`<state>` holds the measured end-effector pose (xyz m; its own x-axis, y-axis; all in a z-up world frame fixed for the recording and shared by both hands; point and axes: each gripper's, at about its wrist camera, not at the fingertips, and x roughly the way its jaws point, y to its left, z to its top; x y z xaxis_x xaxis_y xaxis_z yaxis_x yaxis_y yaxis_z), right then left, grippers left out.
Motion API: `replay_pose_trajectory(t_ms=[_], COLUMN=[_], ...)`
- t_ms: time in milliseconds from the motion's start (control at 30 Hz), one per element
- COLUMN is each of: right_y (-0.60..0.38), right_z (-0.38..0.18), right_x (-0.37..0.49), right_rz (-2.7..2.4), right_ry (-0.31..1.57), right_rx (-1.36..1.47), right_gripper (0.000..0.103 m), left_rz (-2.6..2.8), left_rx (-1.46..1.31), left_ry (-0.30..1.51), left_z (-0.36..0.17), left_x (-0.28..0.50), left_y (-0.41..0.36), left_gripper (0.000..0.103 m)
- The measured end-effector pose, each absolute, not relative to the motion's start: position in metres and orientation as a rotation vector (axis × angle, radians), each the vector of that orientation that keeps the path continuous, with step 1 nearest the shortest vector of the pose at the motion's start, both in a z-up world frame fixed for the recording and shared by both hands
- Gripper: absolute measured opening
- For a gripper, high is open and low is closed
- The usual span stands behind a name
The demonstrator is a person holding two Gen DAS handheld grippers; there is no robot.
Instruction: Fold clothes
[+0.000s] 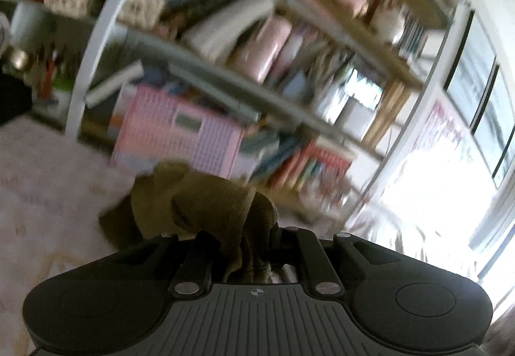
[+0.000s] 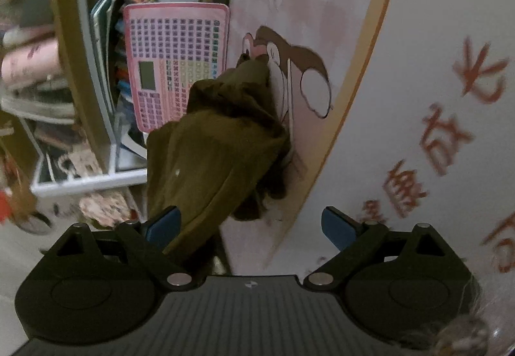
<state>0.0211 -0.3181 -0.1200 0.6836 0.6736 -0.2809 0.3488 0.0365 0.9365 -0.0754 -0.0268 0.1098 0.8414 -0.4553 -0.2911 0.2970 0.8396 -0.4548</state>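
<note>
An olive-green garment point(image 1: 206, 205) is bunched up and gripped between the jaws of my left gripper point(image 1: 244, 246), which is shut on it; the cloth hides the fingertips. The view is blurred by motion. In the right wrist view the same olive garment point(image 2: 219, 143) hangs bunched in front of my right gripper point(image 2: 254, 224). Its blue-padded fingers point(image 2: 167, 222) stand wide apart. The cloth drapes over the left finger, and the right finger point(image 2: 338, 227) is bare. Nothing is pinched between them.
A cluttered white-framed bookshelf point(image 1: 225, 44) with books and pink bags fills the background. A pink toy keyboard point(image 2: 175, 63) leans at its foot. A pale pink cartoon mat point(image 2: 402, 98) with red characters lies beneath. A bright window point(image 1: 450, 182) is at the right.
</note>
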Motion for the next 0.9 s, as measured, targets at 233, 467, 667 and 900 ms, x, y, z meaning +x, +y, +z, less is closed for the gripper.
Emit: replay_pose_trajectory(t_ms=[233,467,667,900], right_y=[-0.285,-0.293,-0.29,-0.31], right_z=[-0.147,-0.146,-0.142,-0.095], right_x=[0.05,0.058,0.065,0.054], right_rz=[0.318,0.23,0.183,0.098], right_ry=[0.852,0.735,0.737,0.567], right_rx=[1.854,1.924,1.831,1.572], right_gripper=[0.095,0.073,0.011,0.004], left_rz=[-0.407,-0.322,-0.27,-0.245], left_rx=[-0.344,-0.362,-0.373,-0.316], left_ry=[0.348,0.324,0.368,0.816], left_z=[0.139,0.142,0.123,0.045], left_x=[-0.088,-0.102,-0.094,-0.057], left_y=[-0.023,0.023,0.062,0.092], left_gripper=[0.01,0.01,0.01,0.027])
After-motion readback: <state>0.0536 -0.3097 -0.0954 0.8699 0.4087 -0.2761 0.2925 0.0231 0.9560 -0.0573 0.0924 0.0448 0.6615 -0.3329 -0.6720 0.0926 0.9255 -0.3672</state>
